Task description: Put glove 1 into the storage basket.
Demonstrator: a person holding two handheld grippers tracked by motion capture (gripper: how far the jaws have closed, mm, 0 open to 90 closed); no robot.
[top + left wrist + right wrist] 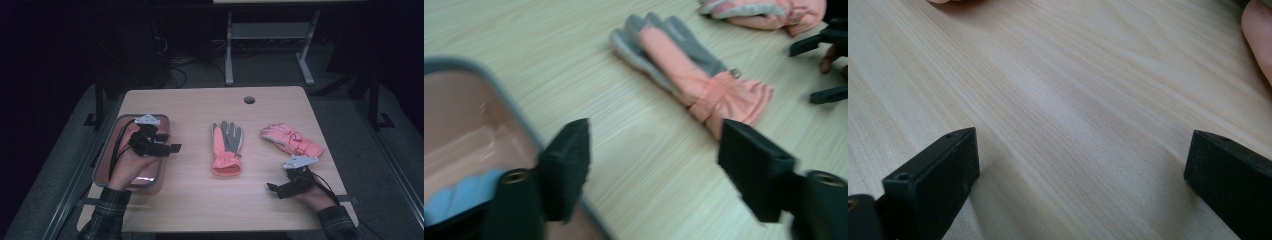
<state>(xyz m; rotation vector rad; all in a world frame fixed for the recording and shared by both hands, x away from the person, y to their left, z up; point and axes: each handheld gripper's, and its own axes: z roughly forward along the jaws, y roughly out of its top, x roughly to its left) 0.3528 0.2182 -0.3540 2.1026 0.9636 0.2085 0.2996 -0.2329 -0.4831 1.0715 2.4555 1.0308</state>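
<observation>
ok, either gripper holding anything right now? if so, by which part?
Nothing is held. The left gripper is open over the tray edge; the right gripper is open over bare table. Both gloves lie untouched.

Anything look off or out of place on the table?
Nothing damaged or spilled. The two pink-and-grey winter gloves aren't laid alike: the middle glove lies straight, cuff toward the person, while the right glove sits askew, angled across the wooden table. The grey-rimmed pink tray sits squarely at left.

A tray [102, 160] lies at the table's [200, 205] left, one glove [227, 147] mid-table, another glove [292, 140] to its right.
</observation>
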